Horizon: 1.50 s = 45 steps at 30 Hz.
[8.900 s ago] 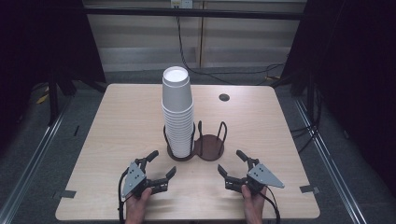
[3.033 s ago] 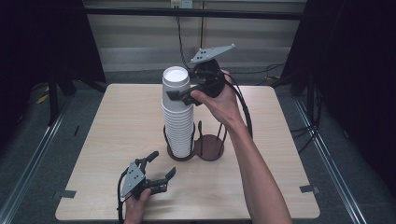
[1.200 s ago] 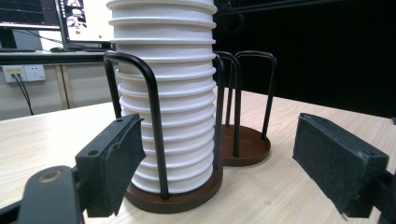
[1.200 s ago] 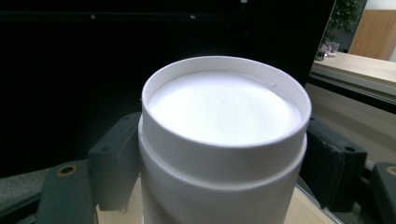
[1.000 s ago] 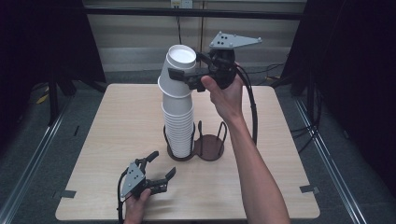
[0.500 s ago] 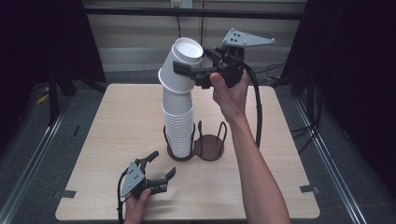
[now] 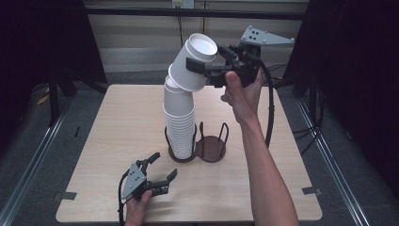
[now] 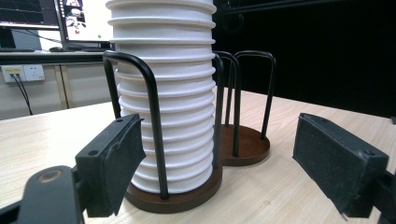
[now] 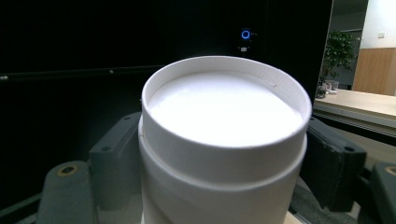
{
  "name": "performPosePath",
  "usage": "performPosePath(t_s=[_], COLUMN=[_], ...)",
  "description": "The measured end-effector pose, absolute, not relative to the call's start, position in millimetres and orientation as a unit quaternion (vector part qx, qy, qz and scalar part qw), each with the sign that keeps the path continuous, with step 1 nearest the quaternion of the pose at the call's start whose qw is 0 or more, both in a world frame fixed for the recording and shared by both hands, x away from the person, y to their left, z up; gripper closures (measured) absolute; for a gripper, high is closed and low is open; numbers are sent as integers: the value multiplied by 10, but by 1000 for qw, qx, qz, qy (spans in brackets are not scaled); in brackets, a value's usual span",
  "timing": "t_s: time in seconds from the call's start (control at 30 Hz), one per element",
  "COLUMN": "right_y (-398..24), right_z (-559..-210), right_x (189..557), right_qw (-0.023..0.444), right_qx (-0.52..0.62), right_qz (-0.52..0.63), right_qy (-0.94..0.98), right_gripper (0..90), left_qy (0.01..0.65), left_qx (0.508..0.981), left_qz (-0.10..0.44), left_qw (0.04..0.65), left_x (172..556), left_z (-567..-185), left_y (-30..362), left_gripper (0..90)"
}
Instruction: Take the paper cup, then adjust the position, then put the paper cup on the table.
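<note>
Right gripper (image 7: pixel 203 67), upper centre of the high view: jaws clamped on the top cup (image 7: pixel 193 61), which is tilted off the cup stack (image 7: pixel 179 122) in the wire holder (image 7: pixel 211 147). Left gripper (image 7: pixel 160 172), lower left on the tabletop (image 7: pixel 117 122): jaws spread, nothing between them.

White cups, dark holder, pale wood table

The stacked cups (image 7: pixel 179 117) and the tilted top cup (image 7: pixel 194 61) are shown plain white, unpatterned. The wire holder (image 7: pixel 211 147) beside the stack is finished black with reddish-brown discs. The table (image 7: pixel 117 122) beneath is light wood-grained.
</note>
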State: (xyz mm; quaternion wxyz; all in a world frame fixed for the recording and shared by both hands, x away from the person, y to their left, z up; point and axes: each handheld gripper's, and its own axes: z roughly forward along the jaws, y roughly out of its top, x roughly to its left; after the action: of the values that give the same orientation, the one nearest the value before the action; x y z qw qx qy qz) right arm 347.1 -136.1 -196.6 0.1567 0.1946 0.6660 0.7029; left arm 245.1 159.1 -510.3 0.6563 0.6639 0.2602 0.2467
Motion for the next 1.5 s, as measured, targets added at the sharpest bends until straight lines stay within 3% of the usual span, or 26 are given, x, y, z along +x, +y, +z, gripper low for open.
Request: performPosePath(t_s=[0.8,1.5], right_y=[-1786,-1954], right_z=[-2059,-2679], right_x=[3227,3018], right_qw=[166,151], right_qx=[215,254], right_qz=[686,660], right_qy=[675,691], right_gripper=[220,221], left_qy=[264,262], left_qx=[664,671], left_qz=[249,223], left_qw=[655,657], left_x=[2454,2487], left_z=[-5102,-5043], left_y=[1589,1585], left_gripper=[159,156])
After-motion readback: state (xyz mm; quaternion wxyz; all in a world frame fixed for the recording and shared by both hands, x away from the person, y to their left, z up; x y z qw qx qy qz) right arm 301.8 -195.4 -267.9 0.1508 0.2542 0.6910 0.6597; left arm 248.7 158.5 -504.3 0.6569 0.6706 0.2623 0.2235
